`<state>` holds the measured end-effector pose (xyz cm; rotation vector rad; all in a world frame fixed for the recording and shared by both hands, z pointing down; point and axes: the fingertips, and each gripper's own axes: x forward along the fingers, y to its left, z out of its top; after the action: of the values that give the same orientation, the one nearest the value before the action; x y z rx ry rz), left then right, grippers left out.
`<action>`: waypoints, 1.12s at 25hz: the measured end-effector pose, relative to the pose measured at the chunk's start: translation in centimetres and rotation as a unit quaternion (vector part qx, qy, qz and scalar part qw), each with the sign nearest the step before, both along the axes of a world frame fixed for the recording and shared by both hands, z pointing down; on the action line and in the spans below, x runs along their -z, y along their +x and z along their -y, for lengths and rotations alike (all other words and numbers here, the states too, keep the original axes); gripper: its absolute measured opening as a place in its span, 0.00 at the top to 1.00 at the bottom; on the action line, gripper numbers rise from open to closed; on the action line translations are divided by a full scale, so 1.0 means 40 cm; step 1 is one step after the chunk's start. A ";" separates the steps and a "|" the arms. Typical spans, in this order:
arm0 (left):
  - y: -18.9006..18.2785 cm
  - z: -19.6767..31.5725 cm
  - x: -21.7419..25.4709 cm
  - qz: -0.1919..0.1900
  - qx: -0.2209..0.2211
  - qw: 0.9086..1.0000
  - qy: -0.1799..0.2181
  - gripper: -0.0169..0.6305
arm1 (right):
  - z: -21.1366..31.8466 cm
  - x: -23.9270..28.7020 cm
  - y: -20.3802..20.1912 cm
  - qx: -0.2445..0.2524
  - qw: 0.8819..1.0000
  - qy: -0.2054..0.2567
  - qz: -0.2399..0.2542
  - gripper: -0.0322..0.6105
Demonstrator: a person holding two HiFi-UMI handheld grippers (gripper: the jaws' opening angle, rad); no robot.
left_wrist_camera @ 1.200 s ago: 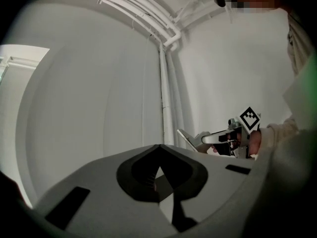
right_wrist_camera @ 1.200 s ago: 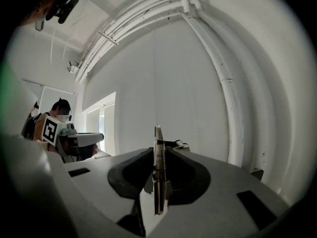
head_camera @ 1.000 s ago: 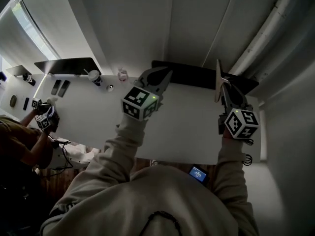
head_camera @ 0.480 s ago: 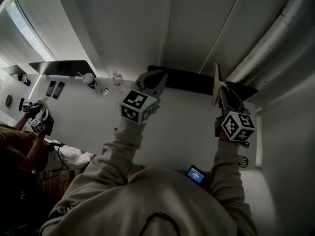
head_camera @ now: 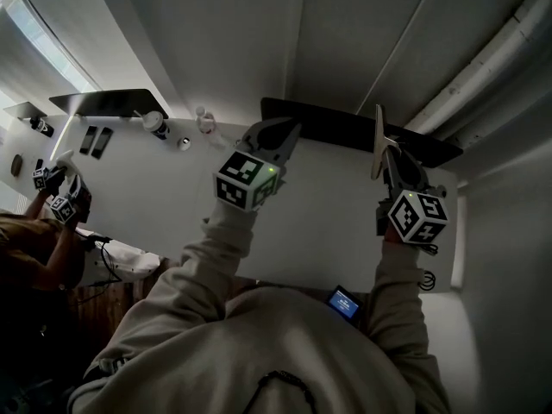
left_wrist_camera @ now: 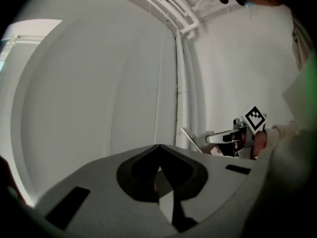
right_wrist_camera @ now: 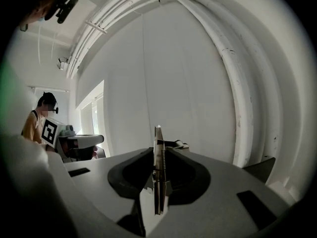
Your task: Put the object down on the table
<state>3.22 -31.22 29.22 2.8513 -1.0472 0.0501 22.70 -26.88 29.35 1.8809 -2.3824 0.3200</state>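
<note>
"While my right tongs (right_wrist_camera: 158, 155) are clenched on the thin flat object (right_wrist_camera: 158, 182), which stands edge-on between them with a small spring showing on its side, I read this as the carry step, not the set-down."

"And the left tongs (left_wrist_camera: 158, 148)?"

"Closed to a point, with nothing between them that I can see. They hang well apart from the right pair, over the white counter (head_camera: 328, 222)."

"Where is the object against the counter?"

"From the head view it sticks up out of the right tongs, above the counter's far right part, near the dark strip (head_camera: 345, 128) along the back edge. I can't tell for certain whether any of it touches the surface. My judgement is that it is held clear."

"So what does the next move call for?"

"I'd tip the right tongs down until the object's flat face meets a bare patch of counter, and only then release. It's thin and upright, so letting go early would likely make it topple or slide. The small bottle (head_camera: 204, 121) at the far left is well out of the way, as is the other person (head_camera: 43, 231) off to the left."
</note>
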 end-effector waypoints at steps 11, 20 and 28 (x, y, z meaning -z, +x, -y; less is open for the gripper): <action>0.006 -0.018 -0.182 0.016 0.003 0.999 -0.051 0.97 | -0.019 -0.166 0.011 -0.003 0.999 -0.044 0.013 0.80; 0.017 -0.018 -0.256 0.019 0.008 0.997 -0.070 0.97 | -0.010 -0.238 0.013 0.004 0.998 -0.060 0.013 0.80; 0.009 -0.041 -0.315 0.018 0.013 0.995 -0.092 0.97 | -0.016 -0.283 -0.004 0.014 0.997 -0.075 0.013 0.80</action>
<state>3.57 -29.59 41.84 2.6806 -1.0284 0.1878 22.52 -26.26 40.67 1.7862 -2.3277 0.5093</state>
